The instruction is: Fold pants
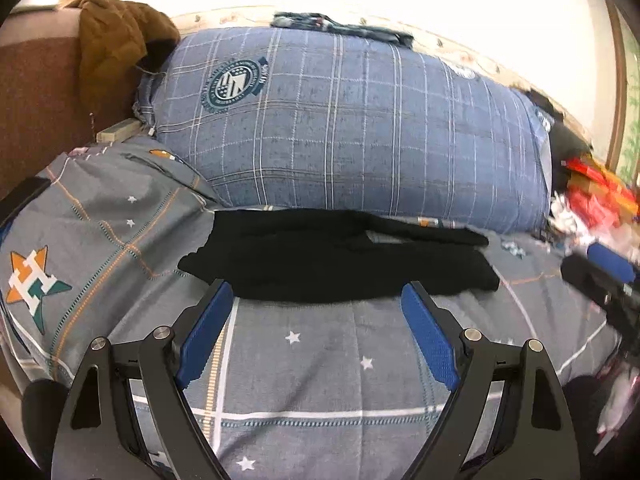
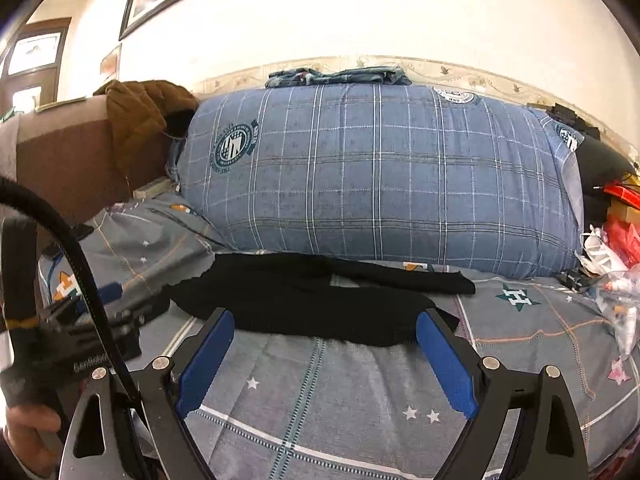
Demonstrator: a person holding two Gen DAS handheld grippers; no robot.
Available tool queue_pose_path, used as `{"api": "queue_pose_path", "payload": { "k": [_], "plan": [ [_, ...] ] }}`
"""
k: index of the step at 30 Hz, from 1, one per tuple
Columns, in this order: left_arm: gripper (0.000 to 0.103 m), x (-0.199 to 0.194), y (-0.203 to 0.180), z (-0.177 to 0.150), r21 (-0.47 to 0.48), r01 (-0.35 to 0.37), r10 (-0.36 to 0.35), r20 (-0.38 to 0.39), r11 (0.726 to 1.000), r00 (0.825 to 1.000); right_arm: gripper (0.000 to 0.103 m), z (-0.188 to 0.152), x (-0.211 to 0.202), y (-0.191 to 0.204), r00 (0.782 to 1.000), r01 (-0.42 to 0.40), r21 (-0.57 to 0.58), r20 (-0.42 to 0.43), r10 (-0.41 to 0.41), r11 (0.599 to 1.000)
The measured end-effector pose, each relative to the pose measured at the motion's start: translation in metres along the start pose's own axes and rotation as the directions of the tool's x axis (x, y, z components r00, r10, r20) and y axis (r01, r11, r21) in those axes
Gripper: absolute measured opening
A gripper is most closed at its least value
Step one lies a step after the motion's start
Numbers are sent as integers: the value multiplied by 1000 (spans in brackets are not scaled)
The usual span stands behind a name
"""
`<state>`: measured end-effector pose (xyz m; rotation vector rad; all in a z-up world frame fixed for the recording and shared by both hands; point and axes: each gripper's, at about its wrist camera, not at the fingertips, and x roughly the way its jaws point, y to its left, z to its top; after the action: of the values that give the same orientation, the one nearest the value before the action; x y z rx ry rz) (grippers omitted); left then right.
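Black pants (image 1: 336,258) lie flat on the grey star-patterned bedsheet (image 1: 312,360), lengthwise, just in front of a big blue checked pillow; they also show in the right wrist view (image 2: 320,300). Two layers of the pants lie offset at the right end. My left gripper (image 1: 318,300) is open and empty, fingertips at the near edge of the pants. My right gripper (image 2: 324,324) is open and empty, fingertips at the near edge too. The right gripper shows blurred at the right of the left wrist view (image 1: 600,276); the left one shows at the left of the right wrist view (image 2: 92,312).
A large blue checked pillow (image 2: 380,184) stands behind the pants against the wall. A brown garment (image 1: 116,36) hangs over a brown headboard (image 1: 36,88) at the left. Red boxes and white clutter (image 1: 592,200) lie at the right. Folded clothes (image 2: 340,76) rest atop the pillow.
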<state>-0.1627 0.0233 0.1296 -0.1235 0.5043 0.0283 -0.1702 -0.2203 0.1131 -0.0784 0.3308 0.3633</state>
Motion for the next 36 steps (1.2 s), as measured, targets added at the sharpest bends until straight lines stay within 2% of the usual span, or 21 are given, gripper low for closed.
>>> {"api": "queue_pose_path", "payload": {
  "k": [4,7,15,19,23,27,31,36],
  "plan": [
    [87,-9,2,1,67,-9,7,23,998,1000,91,-1,3,1,1000,-2,37,14,2,999],
    [87,-19,10,4,83,-26,22,52,996,998,91,0,8,2,1000,-14,63,10,13,998],
    [87,-22,28,10,28,-50,48,59,998,997,91,7,14,22,998,-55,33,11,55,998],
    [87,-24,29,12,14,-70,69,80,997,994,91,14,10,25,997,-68,16,48,67,998],
    [87,-20,24,14,-10,-54,55,72,998,996,91,13,6,18,995,-85,23,56,84,996],
    [87,-11,12,15,-9,-49,49,54,999,997,91,7,2,5,996,-57,5,69,57,998],
    [87,-5,4,14,-27,-39,40,41,999,998,91,0,7,-14,998,-63,39,29,62,997],
    [87,-5,-3,14,-21,-50,51,30,999,998,91,-4,6,-21,999,-46,5,16,46,999]
  ]
}}
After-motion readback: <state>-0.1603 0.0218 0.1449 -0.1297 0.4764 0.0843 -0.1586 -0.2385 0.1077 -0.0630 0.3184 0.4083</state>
